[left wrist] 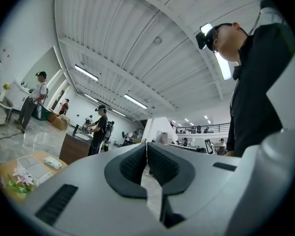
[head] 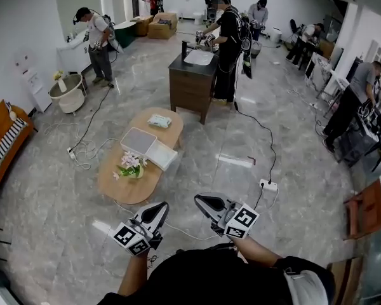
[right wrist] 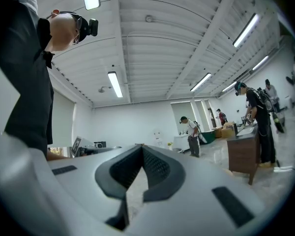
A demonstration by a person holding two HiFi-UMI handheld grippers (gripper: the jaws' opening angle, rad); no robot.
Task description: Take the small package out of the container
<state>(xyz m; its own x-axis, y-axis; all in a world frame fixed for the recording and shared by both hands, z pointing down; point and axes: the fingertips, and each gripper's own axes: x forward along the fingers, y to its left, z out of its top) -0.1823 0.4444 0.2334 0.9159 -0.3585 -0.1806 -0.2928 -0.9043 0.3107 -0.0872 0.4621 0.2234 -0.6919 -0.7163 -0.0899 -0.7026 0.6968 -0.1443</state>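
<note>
Your head camera looks steeply down over the left gripper [head: 160, 207] and right gripper [head: 202, 200]; their upward-tilted views seemingly share the wooden cabinet [left wrist: 73, 150] [right wrist: 242, 154].

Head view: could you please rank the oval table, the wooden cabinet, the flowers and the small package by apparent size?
1. oval table
2. wooden cabinet, though farther away
3. flowers
4. small package, slightly smaller but farther, so unsure

We find no words or numbers we can read. The marker cubes [head: 132, 239] on the left gripper [head: 160, 207] and right gripper [head: 202, 201] bear only black-and-white square patterns. The sheets [head: 24, 68] on the wall [head: 13, 24] at the left are too small to read.
</note>
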